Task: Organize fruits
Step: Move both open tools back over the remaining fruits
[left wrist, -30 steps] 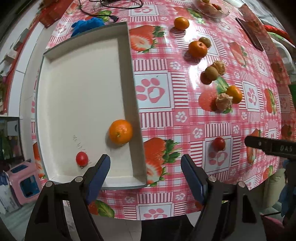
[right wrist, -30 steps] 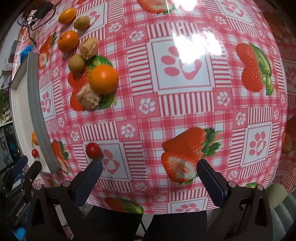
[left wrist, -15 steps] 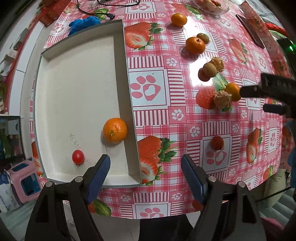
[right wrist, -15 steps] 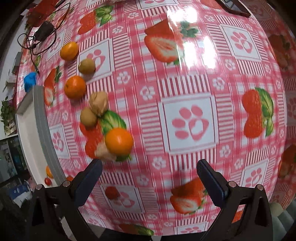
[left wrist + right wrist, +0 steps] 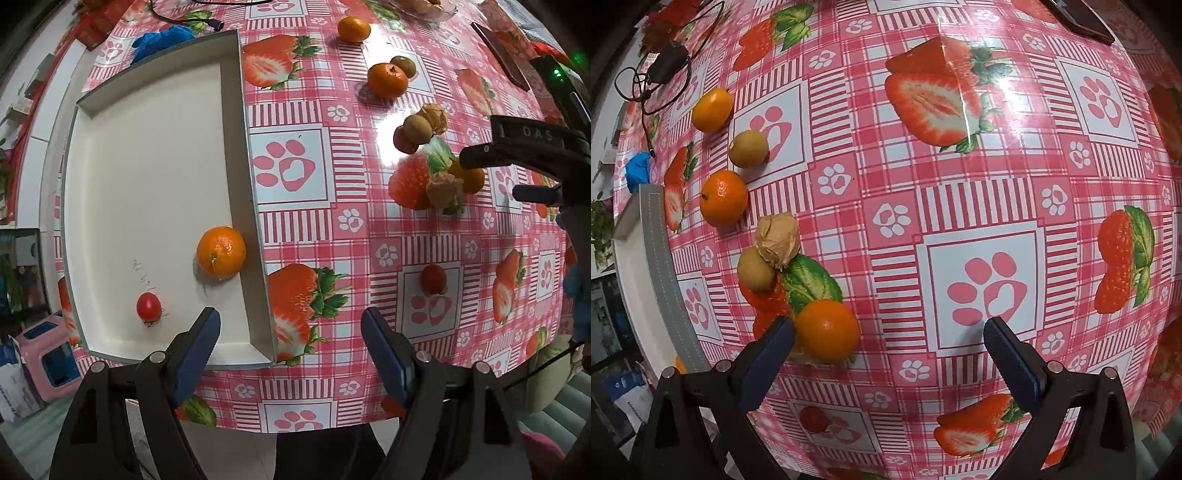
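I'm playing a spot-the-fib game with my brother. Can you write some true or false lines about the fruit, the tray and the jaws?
1. The white tray holds two fruits. True: an orange and a small red tomato.
2. The left gripper squeezes the orange. False: its jaws are open and empty.
3. Another tomato lies on the tablecloth. True.
4. The right gripper holds a banana. False: its jaws are open, an orange beside one.

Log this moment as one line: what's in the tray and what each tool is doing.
tray: orange, cherry tomato | left tool: open, empty, over tray edge | right tool: open, empty, beside loose orange
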Motion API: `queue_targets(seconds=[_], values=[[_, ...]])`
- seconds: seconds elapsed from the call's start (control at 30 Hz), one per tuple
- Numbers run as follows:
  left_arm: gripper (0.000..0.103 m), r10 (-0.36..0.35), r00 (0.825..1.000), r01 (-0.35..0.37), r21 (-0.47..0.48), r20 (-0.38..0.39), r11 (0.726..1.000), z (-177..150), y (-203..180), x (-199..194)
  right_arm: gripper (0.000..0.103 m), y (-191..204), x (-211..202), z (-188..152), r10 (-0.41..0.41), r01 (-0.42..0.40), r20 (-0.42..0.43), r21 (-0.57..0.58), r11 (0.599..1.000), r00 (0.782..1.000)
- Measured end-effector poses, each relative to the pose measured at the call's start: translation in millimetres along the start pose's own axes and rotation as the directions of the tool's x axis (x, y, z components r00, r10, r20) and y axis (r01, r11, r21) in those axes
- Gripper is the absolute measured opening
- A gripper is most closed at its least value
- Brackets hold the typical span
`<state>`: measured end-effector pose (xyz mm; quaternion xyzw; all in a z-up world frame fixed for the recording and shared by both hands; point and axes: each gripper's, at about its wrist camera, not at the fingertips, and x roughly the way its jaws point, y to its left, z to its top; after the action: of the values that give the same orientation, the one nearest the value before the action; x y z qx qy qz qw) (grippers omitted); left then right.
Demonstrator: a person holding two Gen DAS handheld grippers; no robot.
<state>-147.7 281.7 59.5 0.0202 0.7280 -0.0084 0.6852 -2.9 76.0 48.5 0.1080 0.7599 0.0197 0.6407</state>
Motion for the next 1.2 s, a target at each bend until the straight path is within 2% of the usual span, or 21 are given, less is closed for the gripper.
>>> queue_targets(seconds=[0.2, 0.33, 0.43, 0.63, 0.8, 0.83, 0.97, 1.2], values=[[0.082, -0.002, 1.000, 0.002, 0.010, -0.003, 1.000, 2, -2, 4, 0.102, -10, 11, -8, 0.004, -0.004, -0.005, -0.016, 1.000, 1.000], [0.082, -0.003, 1.000, 0.003, 0.016, -0.004, 1.000, 3, -2, 2, 0.102, 1, 14, -9, -0.006, 0.006, -0.015, -0.047, 0.999, 1.000], [0.082, -0.002, 1.000, 0.002, 0.018, -0.006, 1.000, 3, -2, 2, 0.102, 4, 17, -11, -0.053, 0.052, -0.004, -0.070, 0.996, 0.999], [0.082, -0.007, 1.000, 0.008, 0.018, -0.009, 1.000, 4, -1, 3, 0.102, -15, 19, -19, -0.089, 0.089, -0.005, -0.076, 0.993, 0.996], [0.082, -0.008, 1.000, 0.009, 0.025, -0.007, 1.000, 8, -2, -1, 0.103, -8, 25, -26, -0.163, 0.165, 0.030, -0.184, 0.969, 0.986], [0.082, -0.008, 1.000, 0.009, 0.026, -0.005, 1.000, 9, -2, -3, 0.103, -6, 26, -27, -0.181, 0.185, 0.036, -0.203, 0.962, 0.983], [0.082, -0.018, 1.000, 0.018, 0.032, 0.021, 0.999, 25, -2, -16, 0.103, -8, 24, -29, -0.168, 0.177, 0.060, -0.198, 0.964, 0.984], [0.082, -0.042, 0.994, 0.040, 0.026, 0.096, 0.999, 65, -1, -42, 0.103, 1, 32, -18, -0.172, 0.174, 0.029, -0.201, 0.964, 0.985]])
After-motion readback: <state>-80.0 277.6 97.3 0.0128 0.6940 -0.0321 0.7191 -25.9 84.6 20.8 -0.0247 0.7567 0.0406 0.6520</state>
